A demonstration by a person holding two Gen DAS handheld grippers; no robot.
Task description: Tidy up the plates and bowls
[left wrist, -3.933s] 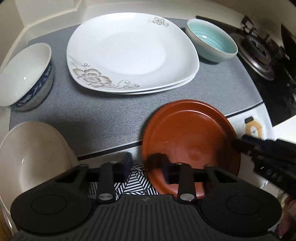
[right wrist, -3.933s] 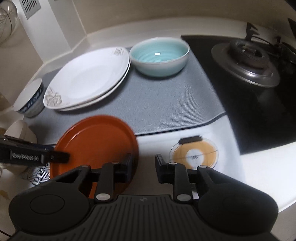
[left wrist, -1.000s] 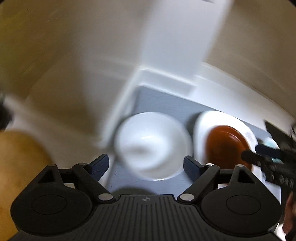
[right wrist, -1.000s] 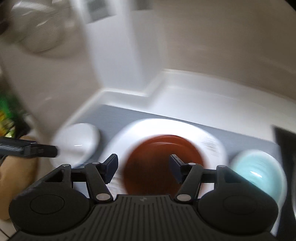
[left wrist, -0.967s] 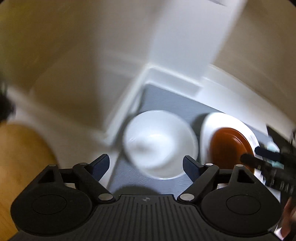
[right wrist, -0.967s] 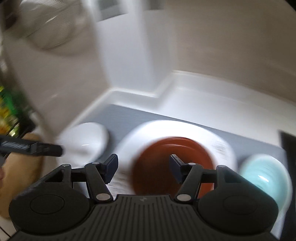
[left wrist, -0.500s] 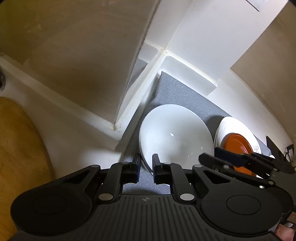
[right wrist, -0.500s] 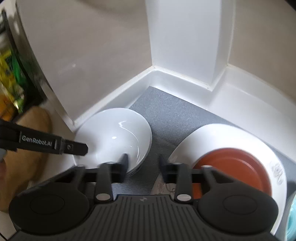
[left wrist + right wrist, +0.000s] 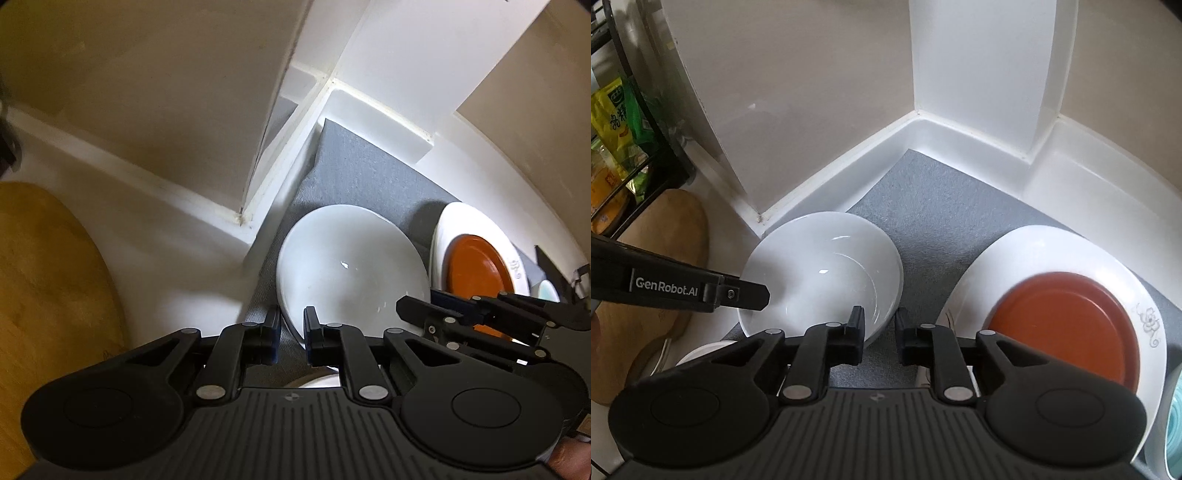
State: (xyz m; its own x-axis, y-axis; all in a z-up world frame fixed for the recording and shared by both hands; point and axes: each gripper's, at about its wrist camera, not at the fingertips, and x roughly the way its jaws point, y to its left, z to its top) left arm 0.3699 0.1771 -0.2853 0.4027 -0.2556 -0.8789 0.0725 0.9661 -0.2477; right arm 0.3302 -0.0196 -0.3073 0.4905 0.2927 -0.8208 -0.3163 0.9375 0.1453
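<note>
A large white bowl (image 9: 351,266) stands on the grey mat (image 9: 362,177) in the counter corner; it also shows in the right wrist view (image 9: 820,273). My left gripper (image 9: 291,328) is shut on the bowl's near left rim. My right gripper (image 9: 880,328) is shut on the bowl's right rim. A red-brown plate (image 9: 1067,325) lies on the stacked white floral plates (image 9: 1027,254) to the right; the red plate also shows in the left wrist view (image 9: 476,266).
A teal bowl (image 9: 1174,432) peeks at the far right edge. A wooden cutting board (image 9: 657,254) lies left of the mat, with a wire rack of packets (image 9: 613,147) behind it. A second white bowl's rim (image 9: 701,352) shows below the held bowl. Walls close the corner.
Since a second ago both grippers have closed from wide open onto the white bowl's rim. The red plate, earlier held at the counter front, now lies on the white plates.
</note>
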